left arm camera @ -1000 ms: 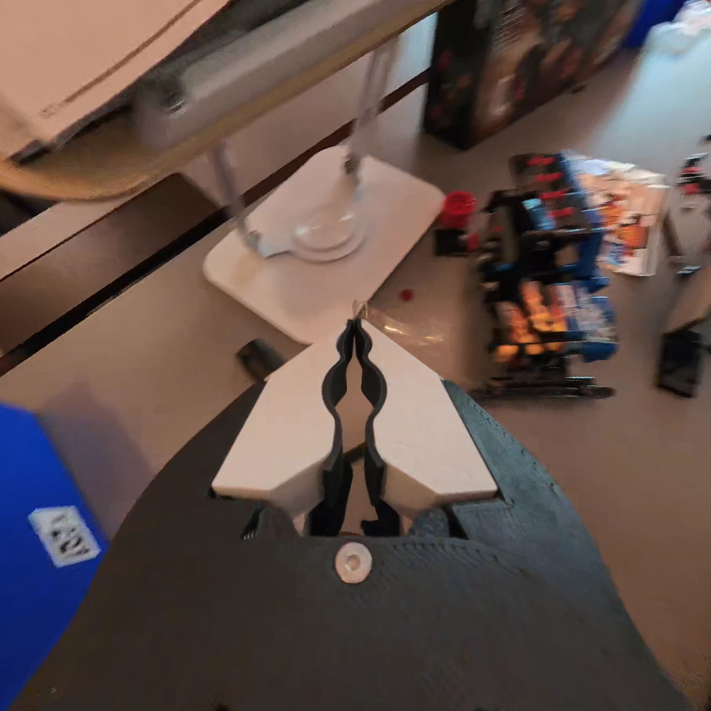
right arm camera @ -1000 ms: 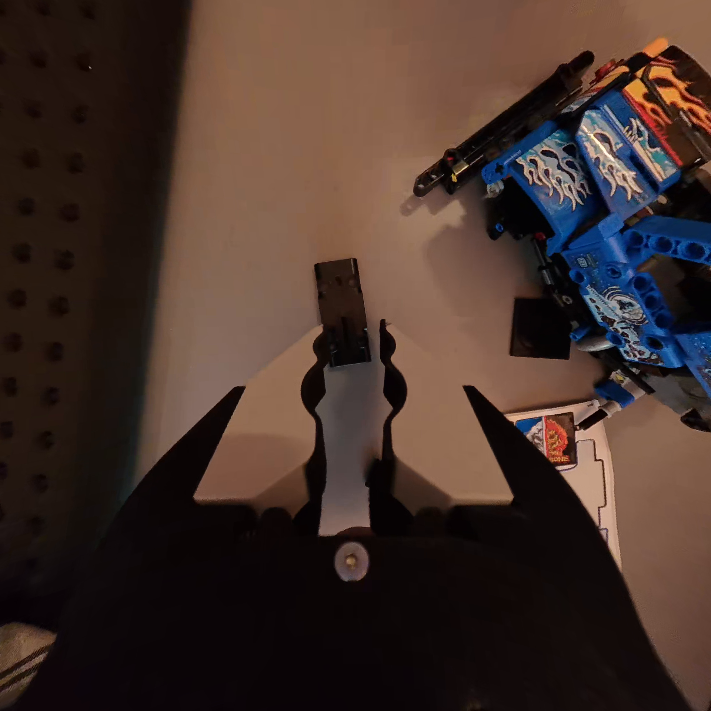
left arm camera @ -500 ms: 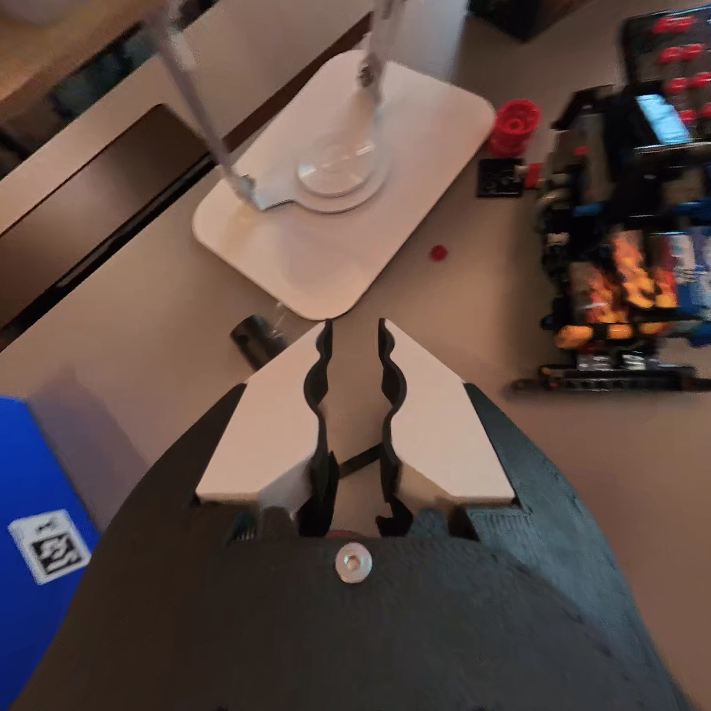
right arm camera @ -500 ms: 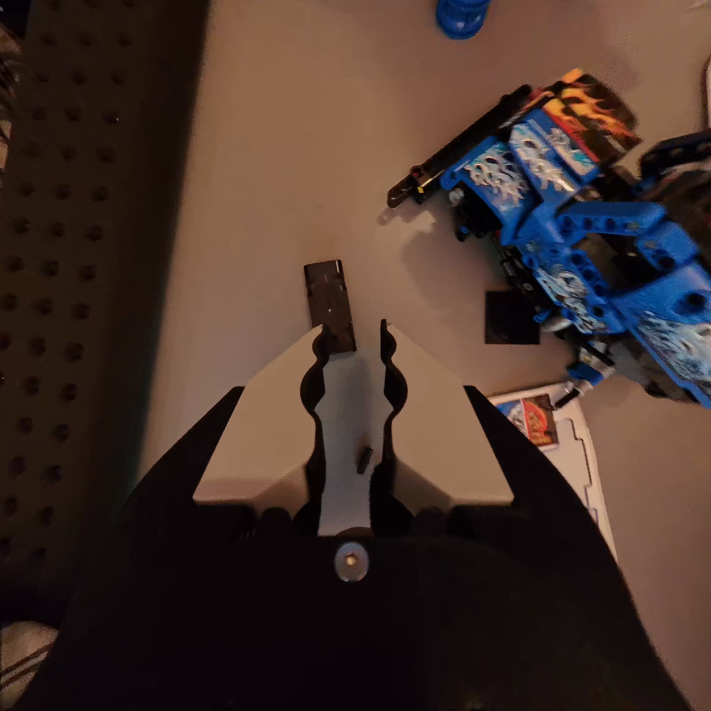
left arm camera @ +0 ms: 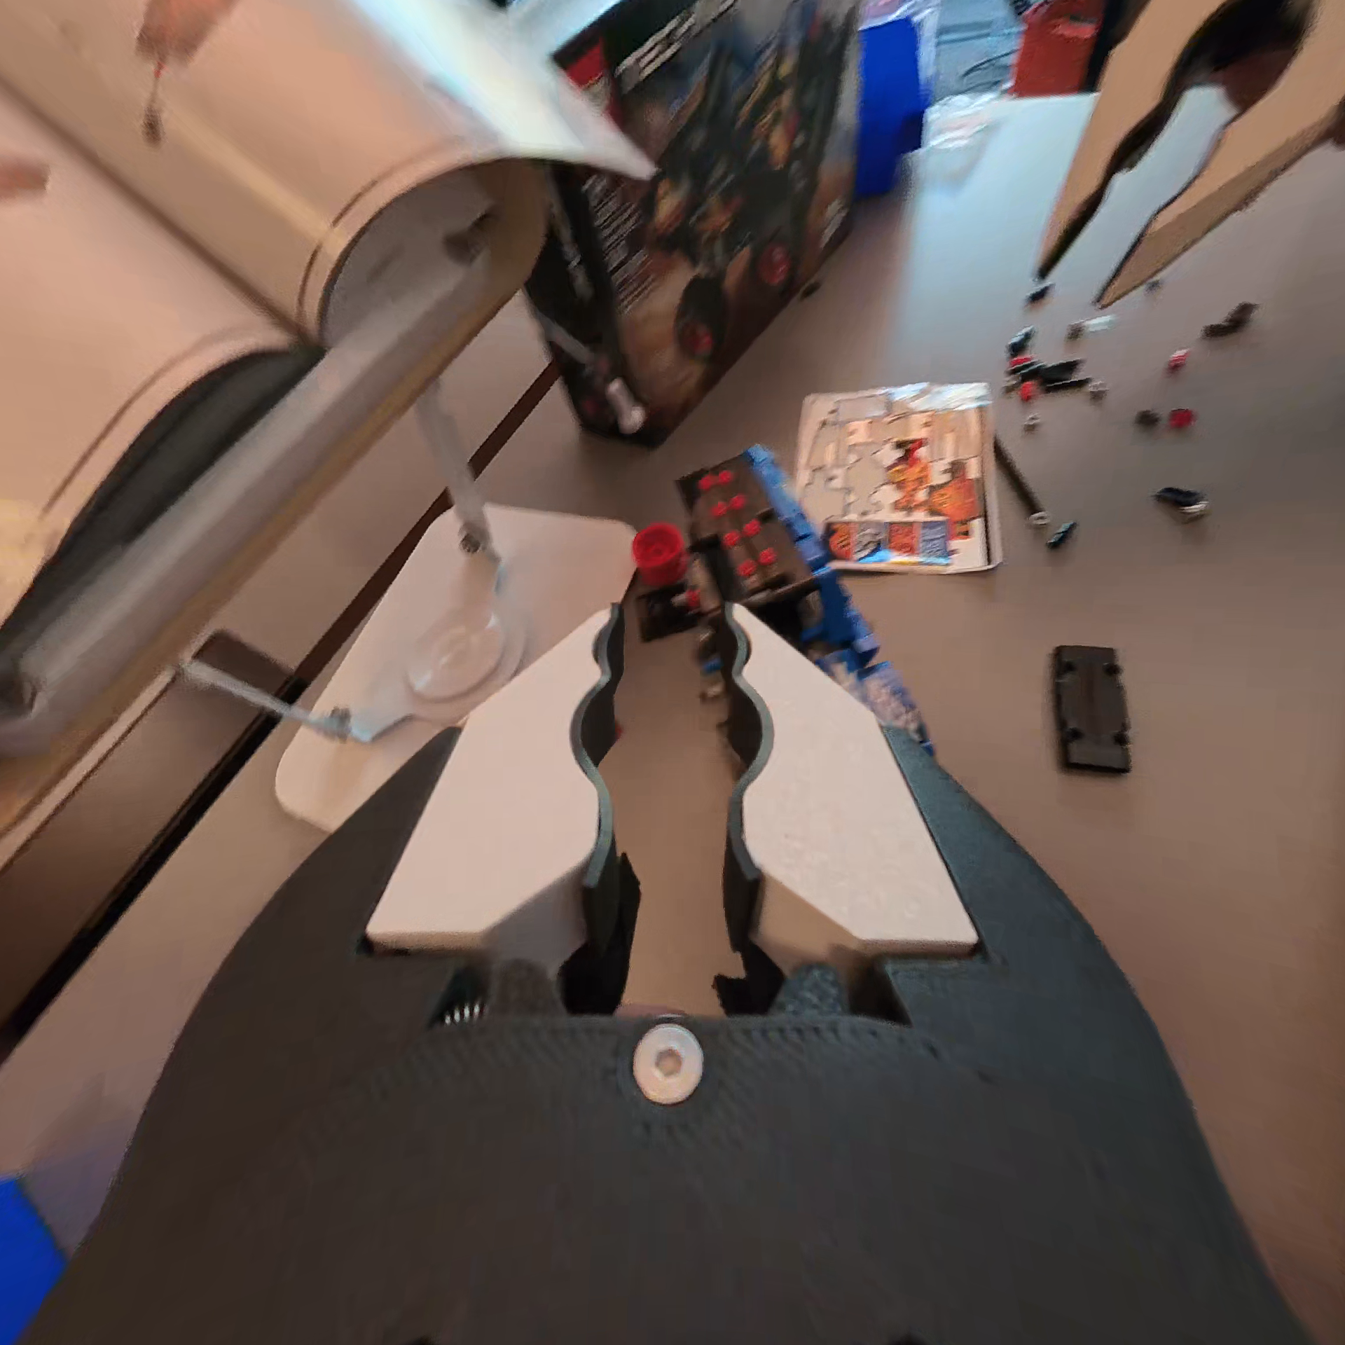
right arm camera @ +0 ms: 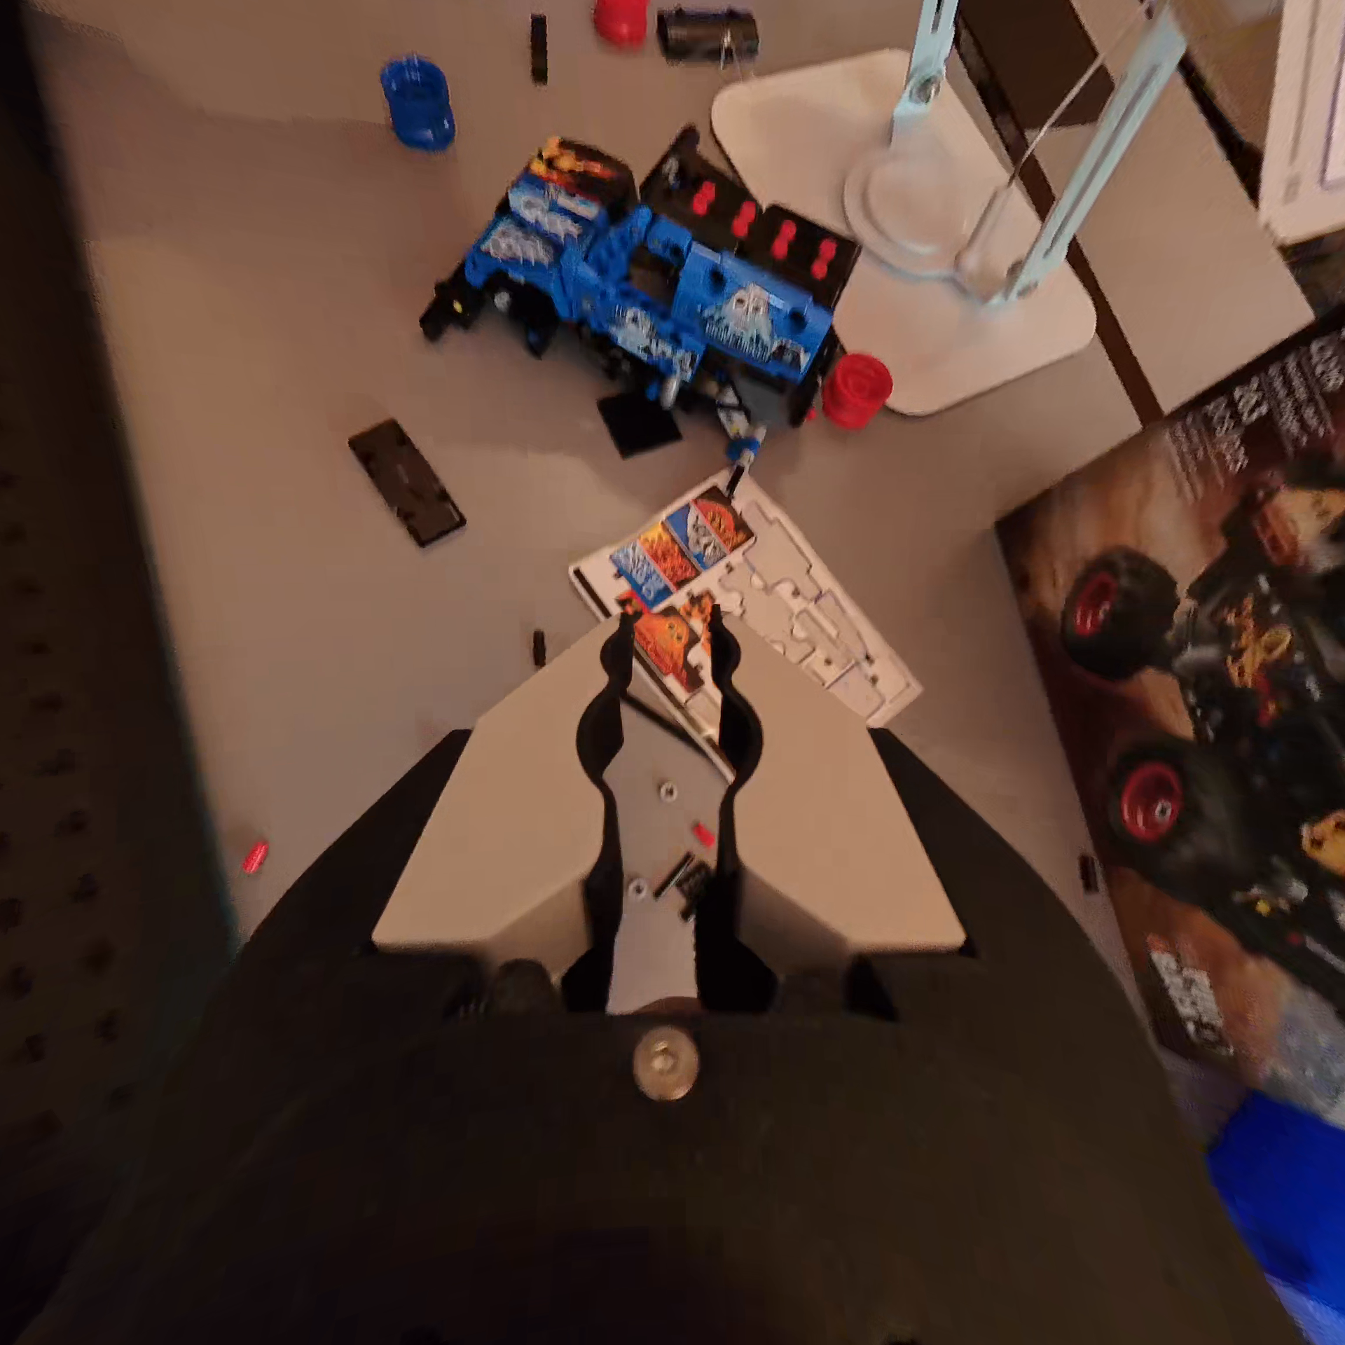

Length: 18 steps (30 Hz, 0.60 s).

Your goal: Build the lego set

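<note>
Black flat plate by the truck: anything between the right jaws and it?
Nothing visible blocks it. The black flat plate lies alone on bare table, left of the sticker sheet and apart from the blue truck. The right gripper is open, hovering above the sheet's near corner; only a tiny black pin lies near that path.

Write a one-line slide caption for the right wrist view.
Open right claw hovers over the sticker sheet, with the blue truck model and black plate beyond.

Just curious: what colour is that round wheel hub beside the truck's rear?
Red wheel hub, clearest in the right wrist view.
</note>
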### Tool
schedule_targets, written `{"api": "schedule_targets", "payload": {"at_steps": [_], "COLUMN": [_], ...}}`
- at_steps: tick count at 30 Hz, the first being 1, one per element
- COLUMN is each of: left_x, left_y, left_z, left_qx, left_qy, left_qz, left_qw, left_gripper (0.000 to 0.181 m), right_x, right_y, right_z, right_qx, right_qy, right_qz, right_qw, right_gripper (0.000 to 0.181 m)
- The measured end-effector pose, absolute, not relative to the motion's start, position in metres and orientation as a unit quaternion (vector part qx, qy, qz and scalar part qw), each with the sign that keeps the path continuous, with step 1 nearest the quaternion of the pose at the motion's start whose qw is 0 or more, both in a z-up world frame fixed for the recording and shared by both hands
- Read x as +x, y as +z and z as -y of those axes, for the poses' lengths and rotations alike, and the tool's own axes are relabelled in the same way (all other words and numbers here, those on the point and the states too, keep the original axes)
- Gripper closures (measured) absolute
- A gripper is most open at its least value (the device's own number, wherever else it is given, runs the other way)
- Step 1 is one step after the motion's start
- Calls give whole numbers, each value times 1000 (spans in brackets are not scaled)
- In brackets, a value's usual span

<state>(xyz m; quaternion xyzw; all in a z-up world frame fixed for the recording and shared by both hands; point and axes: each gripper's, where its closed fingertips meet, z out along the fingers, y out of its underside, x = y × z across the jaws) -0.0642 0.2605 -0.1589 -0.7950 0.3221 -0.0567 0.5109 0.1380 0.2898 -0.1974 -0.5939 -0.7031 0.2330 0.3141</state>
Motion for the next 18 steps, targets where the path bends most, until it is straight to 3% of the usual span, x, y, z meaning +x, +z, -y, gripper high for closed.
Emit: {"api": "schedule_targets", "payload": {"at_steps": [6,18], "left_x": [2,63], "left_y": [-145,-213], "left_z": [-242,-222], "left_qx": [-751,-746], "left_qy": [-86,-55], "left_qz": [-408,-518], "left_qw": [513,414], "left_gripper": [160,155], "right_x": [161,133], "right_y": [-217,-199], "right_z": [-274,-264], "right_qx": [-621,-594], "right_qy": [207,305], "right_qz": [682,577], "right_qw": [326,470], "right_gripper": [162,168]}}
